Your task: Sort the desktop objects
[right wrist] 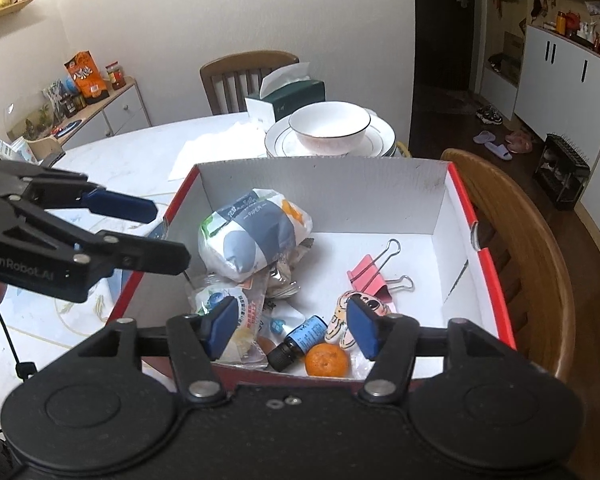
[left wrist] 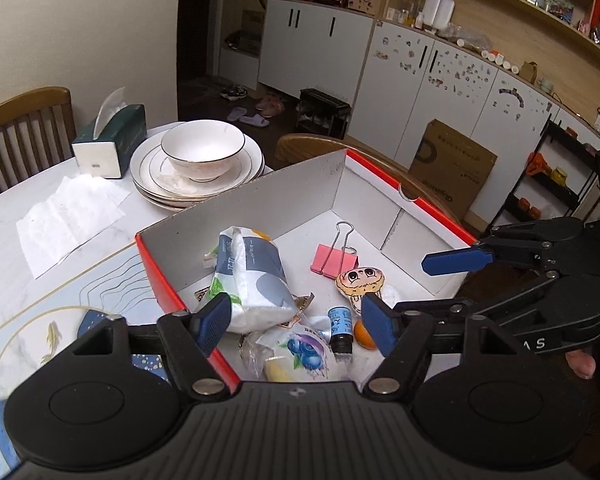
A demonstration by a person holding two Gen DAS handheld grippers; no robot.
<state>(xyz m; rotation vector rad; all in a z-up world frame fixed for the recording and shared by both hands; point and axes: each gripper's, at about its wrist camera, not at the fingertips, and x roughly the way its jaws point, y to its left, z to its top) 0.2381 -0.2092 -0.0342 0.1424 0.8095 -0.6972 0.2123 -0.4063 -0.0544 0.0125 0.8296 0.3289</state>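
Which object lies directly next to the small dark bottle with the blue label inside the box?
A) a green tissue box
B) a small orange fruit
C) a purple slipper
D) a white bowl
B: in the right wrist view the small orange fruit lies beside the dark bottle near the front wall of the box, under the open right gripper.

Indoor light, moderate and even, slightly cool. My views are sharp at centre. Strong fisheye bending at the edges: shelves (left wrist: 540, 4) curve, and the wall (right wrist: 220, 12) bows. The doorway (right wrist: 440, 24) is dark, with no detail inside. Soft shadows fall inside the box (right wrist: 380, 196), under the tissue pack (right wrist: 252, 236) and binder clip (right wrist: 370, 272). Mild sheen on the bowl (left wrist: 202, 148) and table (left wrist: 28, 216). My own black housing at the bottom is underexposed. No motion blur.
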